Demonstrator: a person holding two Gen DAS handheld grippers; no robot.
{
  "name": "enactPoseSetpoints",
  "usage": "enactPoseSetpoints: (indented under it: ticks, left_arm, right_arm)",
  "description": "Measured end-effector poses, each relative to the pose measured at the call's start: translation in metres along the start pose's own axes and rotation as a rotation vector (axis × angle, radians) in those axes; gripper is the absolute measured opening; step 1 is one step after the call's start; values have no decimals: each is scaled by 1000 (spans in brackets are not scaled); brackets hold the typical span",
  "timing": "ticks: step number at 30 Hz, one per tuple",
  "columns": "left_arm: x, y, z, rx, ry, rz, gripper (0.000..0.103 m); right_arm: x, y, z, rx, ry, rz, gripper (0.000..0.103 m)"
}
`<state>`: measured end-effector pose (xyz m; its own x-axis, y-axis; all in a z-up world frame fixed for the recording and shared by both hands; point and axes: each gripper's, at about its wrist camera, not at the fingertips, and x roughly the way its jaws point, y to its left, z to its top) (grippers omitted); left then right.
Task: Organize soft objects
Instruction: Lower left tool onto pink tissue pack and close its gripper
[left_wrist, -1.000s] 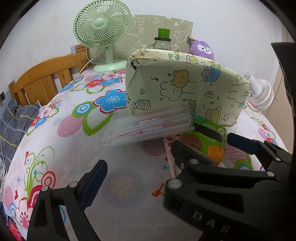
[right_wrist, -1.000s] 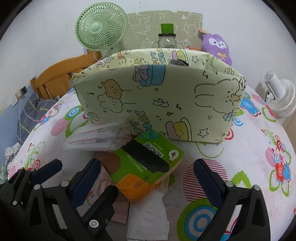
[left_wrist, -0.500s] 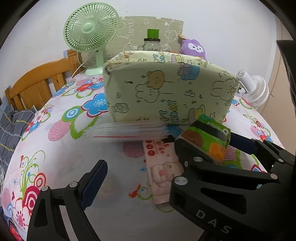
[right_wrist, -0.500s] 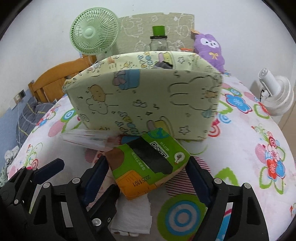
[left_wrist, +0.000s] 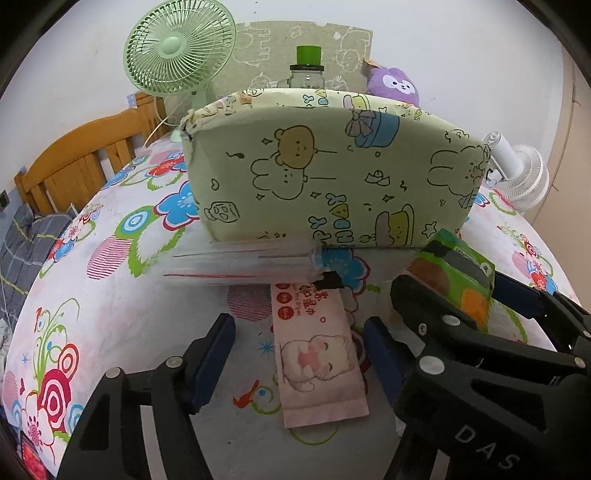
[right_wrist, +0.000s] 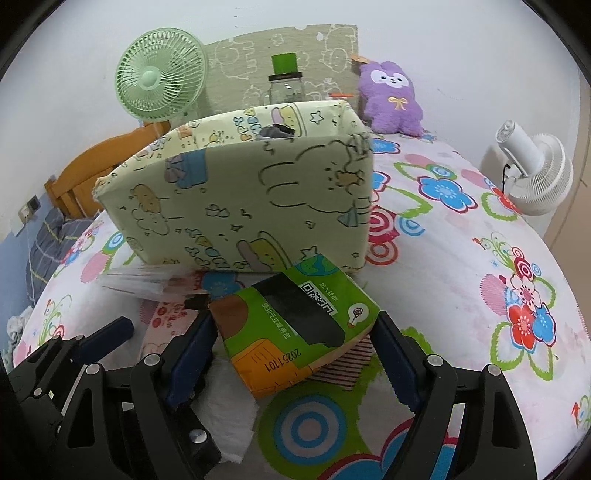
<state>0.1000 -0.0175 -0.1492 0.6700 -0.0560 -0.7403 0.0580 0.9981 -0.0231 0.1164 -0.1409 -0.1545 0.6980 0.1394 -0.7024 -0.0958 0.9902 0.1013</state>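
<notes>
Closest in, the left claw (left_wrist: 299, 354) is closing around the pink wipes pack (left_wrist: 317, 354), which lies flat on the flowery worktop (left_wrist: 110, 295); its blue pads sit on both sides of the pack but do not squeeze it yet. Right beside it, the right claw (right_wrist: 295, 354) holds the green tissue pack (right_wrist: 295, 321) between its pads, tilted up off the cloth. So the step looks like picking up two soft packs at once (one for each hand). Next, the left claw needs to finish its pinch, and then both packs likely go up and over the wall of the fabric storage box (right_wrist: 240, 206) just behind them. A clear plastic sleeve (left_wrist: 240, 262) lies against the front of the box. Only the right view looks down into the box, where something dark already sits. Only the left view shows the whole pink pack. Far back stand a green fan (right_wrist: 160, 81) and a purple plush toy (right_wrist: 391, 99).
</notes>
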Motion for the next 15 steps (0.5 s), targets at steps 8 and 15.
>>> enactPoseSetpoints:
  ticks: [8,15]
  left_arm:
    - [-1,-9,2,20,-2,-19,52]
    - [-2,-12,2,0,3,-16,40]
  right_arm:
    - [3,-4,2,16,9,3,86]
    - [2,-5,3,26,7,3,86]
